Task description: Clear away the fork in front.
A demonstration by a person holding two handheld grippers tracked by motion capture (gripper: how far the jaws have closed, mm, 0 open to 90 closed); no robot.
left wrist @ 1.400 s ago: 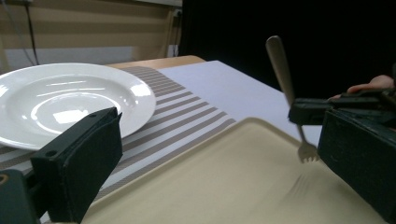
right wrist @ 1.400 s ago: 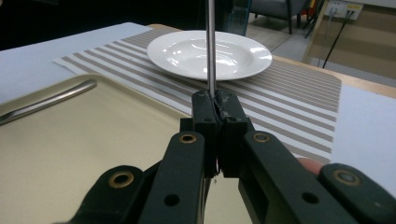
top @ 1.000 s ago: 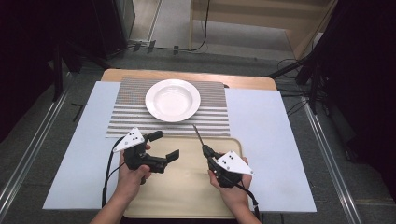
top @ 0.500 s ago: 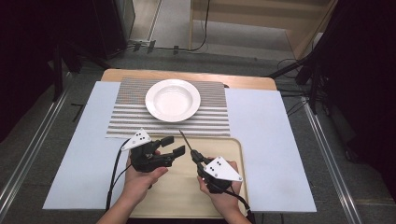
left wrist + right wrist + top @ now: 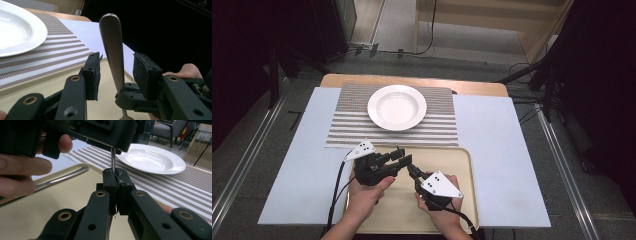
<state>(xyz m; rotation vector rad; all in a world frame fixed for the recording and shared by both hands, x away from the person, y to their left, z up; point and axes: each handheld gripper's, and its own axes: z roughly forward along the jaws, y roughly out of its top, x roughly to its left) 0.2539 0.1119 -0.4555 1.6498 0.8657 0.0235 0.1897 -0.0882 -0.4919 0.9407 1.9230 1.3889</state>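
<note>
A metal piece of cutlery (image 5: 112, 45) stands with its handle up, and my right gripper (image 5: 115, 173) is shut on its thin neck (image 5: 113, 160). Over the near left part of the beige tray (image 5: 462, 165), my left gripper (image 5: 404, 159) meets the right gripper (image 5: 412, 170). In the left gripper view the handle rises between my left gripper's (image 5: 116, 67) pads (image 5: 92, 75). Its jaws have just been closing, and a gap remains on each side of the handle. A white plate (image 5: 396, 107) rests on a striped placemat (image 5: 352, 125) beyond the tray.
A second metal utensil (image 5: 62, 178) lies flat on the tray close to the left hand. The tray and placemat sit on a pale blue sheet (image 5: 492, 130) over a wooden table. Dark stands and cables surround the table.
My left gripper has shifted right toward the other one and its jaws have narrowed around the upright handle. My right gripper has carried the cutlery left to meet it.
</note>
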